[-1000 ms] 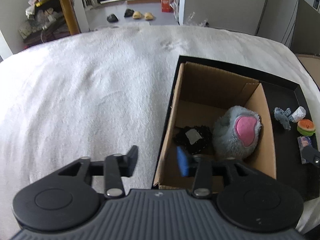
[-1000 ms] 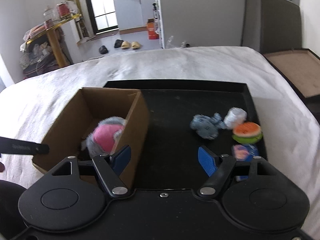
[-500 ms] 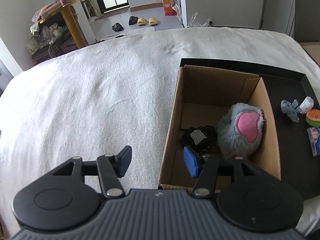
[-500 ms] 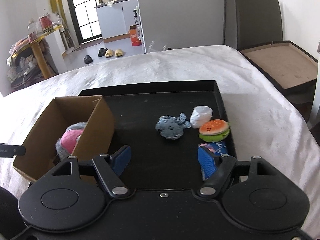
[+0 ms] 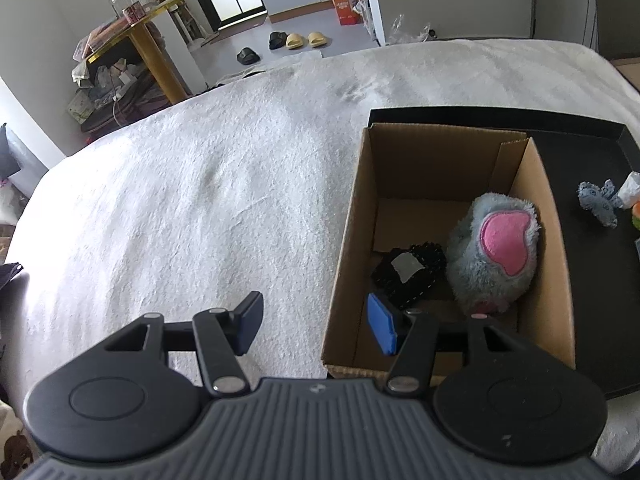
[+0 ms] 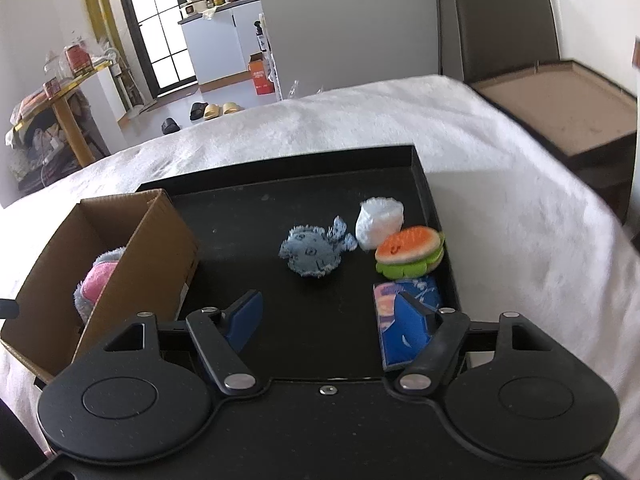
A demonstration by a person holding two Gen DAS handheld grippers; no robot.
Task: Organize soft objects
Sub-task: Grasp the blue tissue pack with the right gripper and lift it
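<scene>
Grey-pink plush [image 5: 496, 254] inside cardboard box [image 5: 556, 264]

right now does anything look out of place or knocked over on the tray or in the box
Nothing stands out. The cardboard box sits upright on the black tray, with the grey plush and a black item inside. The blue fish toy, white bundle, burger toy and blue packet lie loose but tidy.

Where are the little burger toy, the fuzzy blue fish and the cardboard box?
burger toy [image 6: 409, 250], right wrist view, on its orange top bun.
blue fish [image 6: 312, 254], right wrist view, mid-body.
cardboard box [image 5: 432, 162], left wrist view, inner far wall.
</scene>
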